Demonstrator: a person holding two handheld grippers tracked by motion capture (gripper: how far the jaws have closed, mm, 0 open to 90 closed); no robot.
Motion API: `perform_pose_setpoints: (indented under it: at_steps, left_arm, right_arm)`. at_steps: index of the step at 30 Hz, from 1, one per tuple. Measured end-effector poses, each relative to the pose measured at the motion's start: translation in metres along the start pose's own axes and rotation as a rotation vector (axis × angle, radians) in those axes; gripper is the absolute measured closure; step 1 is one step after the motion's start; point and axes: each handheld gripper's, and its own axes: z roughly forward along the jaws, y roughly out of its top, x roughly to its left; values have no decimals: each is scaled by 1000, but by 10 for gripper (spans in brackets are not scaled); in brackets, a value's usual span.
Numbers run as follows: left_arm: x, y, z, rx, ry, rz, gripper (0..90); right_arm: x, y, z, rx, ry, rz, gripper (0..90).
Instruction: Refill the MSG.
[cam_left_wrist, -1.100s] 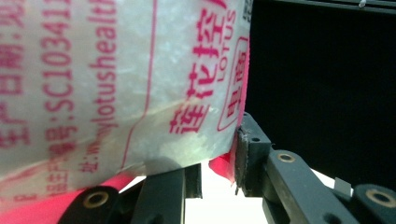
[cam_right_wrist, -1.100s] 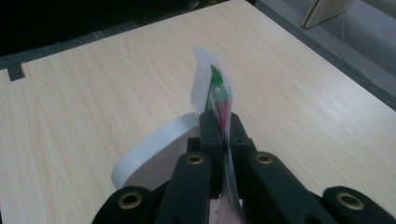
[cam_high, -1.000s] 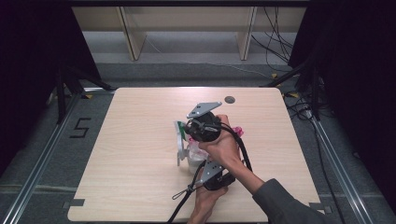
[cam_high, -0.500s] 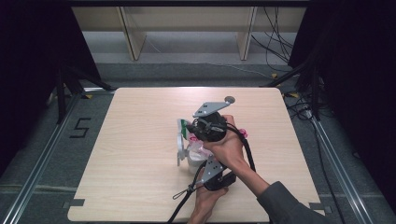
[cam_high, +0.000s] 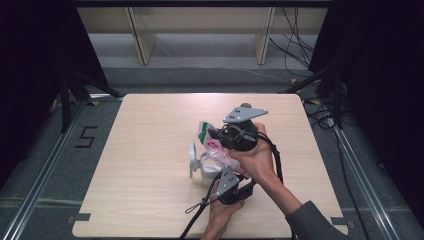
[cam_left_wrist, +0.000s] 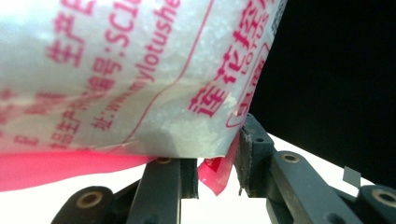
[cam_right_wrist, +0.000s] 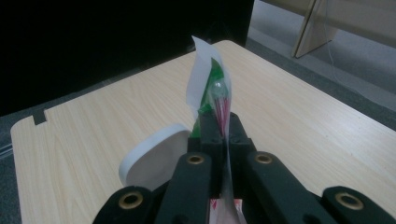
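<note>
the lid (cam_high: 192, 159) stood just left of the jar (cam_high: 210, 167). the left claw (cam_left_wrist: 217, 161) loosely pinched the bag (cam_high: 215, 145) by its bottom corner above the jar; the right claw (cam_right_wrist: 219, 135) was clamped on its top edge.

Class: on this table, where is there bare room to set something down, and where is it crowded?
Free: the left half of the table, from its left edge to the white jar, and the far strip behind the bag. Crowded: centre-right, where the right tool and left tool hold the bag over the jar.
</note>
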Motion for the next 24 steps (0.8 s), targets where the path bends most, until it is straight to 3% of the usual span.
perform_pose_setpoints:
  at_steps: [2,6,9,11,12,13,14,16,17,19,24]
  left_arm:
    - [0,0,0,1,4,9,711]
    - [0,-1,-1,11,11,22,704]
    - [0,-1,-1,12,15,25,697]
    - [0,-1,-1,20,14,27,690]
    - [0,-1,-1,18,16,30,690]
    - [0,-2,0,13,6,29,688]
    - [-1,-2,1,12,12,27,681]
    - [-1,-3,1,43,15,38,671]
    - [-2,-3,1,41,15,32,667]
    - [-1,-3,2,50,7,39,662]
    - [-3,-3,2,73,3,28,624]
  right_arm:
    - [-3,-1,-3,-22,3,-19,900]
    - [-3,-5,-12,-45,12,34,900]
    - [-5,-7,-20,-72,11,48,900]
    - [-8,-8,-22,-89,14,30,900]
    - [-8,-9,-26,-88,11,56,900]
    - [-11,-11,-27,-120,15,25,900]
    - [-10,-12,-31,-103,10,63,900]
    - [-12,-15,-34,-117,9,57,900]
    - [-14,-18,-38,-125,5,89,900]
    - [-16,-19,-39,-133,6,99,900]
    - [-20,-26,-48,-170,3,97,900]
